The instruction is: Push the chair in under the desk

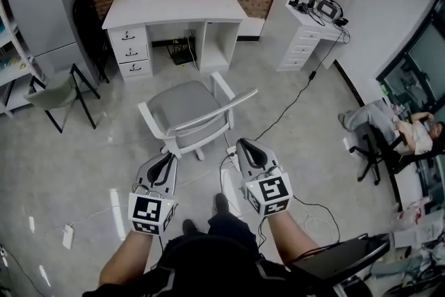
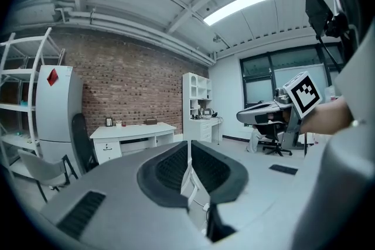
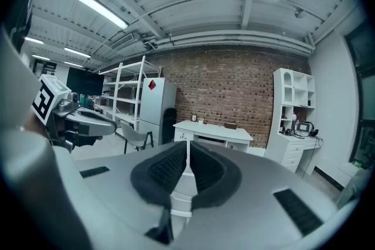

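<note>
The white desk (image 1: 174,7) stands against the brick wall, with drawers on its left and an open knee space in the middle. The chair (image 1: 188,111), white-framed with a grey seat, is pulled out from the desk, its backrest rail toward me. My left gripper (image 1: 169,158) hovers just behind the chair's back at its left, apart from it. At the chair's right rear is my right gripper (image 1: 244,145). Both are shut with nothing between the jaws. The left gripper view (image 2: 188,152) and right gripper view (image 3: 187,152) show pads pressed together, with the desk (image 2: 132,132) (image 3: 214,130) beyond.
A grey fridge (image 1: 45,3) and a black chair (image 1: 87,24) stand left of the desk, and a green folding chair (image 1: 59,94) sits nearer. A white shelf unit (image 1: 316,3) stands at the right. A cable (image 1: 285,111) crosses the floor. A person (image 1: 396,132) sits far right.
</note>
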Available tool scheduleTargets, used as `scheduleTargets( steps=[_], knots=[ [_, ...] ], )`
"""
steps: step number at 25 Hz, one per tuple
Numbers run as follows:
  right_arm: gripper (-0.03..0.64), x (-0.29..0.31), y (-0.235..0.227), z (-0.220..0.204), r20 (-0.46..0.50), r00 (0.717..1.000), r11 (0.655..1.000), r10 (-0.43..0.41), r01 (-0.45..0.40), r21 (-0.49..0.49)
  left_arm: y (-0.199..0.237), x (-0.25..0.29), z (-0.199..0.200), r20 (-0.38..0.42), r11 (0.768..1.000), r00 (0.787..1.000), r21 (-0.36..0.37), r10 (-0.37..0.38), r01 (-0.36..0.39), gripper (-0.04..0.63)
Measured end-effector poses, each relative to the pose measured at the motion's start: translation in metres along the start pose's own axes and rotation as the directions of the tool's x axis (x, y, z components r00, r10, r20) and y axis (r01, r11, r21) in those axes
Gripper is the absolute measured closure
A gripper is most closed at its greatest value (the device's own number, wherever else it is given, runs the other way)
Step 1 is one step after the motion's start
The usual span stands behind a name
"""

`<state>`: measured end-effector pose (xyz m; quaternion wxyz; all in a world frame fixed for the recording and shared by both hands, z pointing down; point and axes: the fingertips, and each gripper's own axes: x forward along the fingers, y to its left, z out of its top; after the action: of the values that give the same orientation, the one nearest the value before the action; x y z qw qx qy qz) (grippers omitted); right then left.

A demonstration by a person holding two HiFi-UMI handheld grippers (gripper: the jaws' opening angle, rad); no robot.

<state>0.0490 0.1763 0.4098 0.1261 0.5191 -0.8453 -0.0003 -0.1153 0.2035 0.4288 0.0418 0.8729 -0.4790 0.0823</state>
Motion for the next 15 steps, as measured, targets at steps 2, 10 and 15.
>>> scheduleTargets(
  steps=[2, 10, 15],
  knots=[
    [0.607, 0.008, -0.005, -0.001, -0.003, 1.0, 1.0, 0.008, -0.008, 0.001, 0.003, 0.007, 0.001, -0.004, 1.0, 1.0, -0.013, 0.004, -0.004, 0.584],
    [0.54, 0.053, -0.028, -0.009, -0.011, 0.997, 0.997, 0.07, -0.07, -0.018, 0.025, 0.041, -0.006, -0.033, 0.998, 0.998, -0.008, 0.059, -0.059, 0.584],
    [0.522, 0.076, -0.057, -0.011, -0.024, 0.994, 0.994, 0.105, -0.106, -0.04, 0.028, 0.073, -0.003, -0.057, 0.998, 0.996, -0.006, 0.064, -0.065, 0.494]
  ],
)
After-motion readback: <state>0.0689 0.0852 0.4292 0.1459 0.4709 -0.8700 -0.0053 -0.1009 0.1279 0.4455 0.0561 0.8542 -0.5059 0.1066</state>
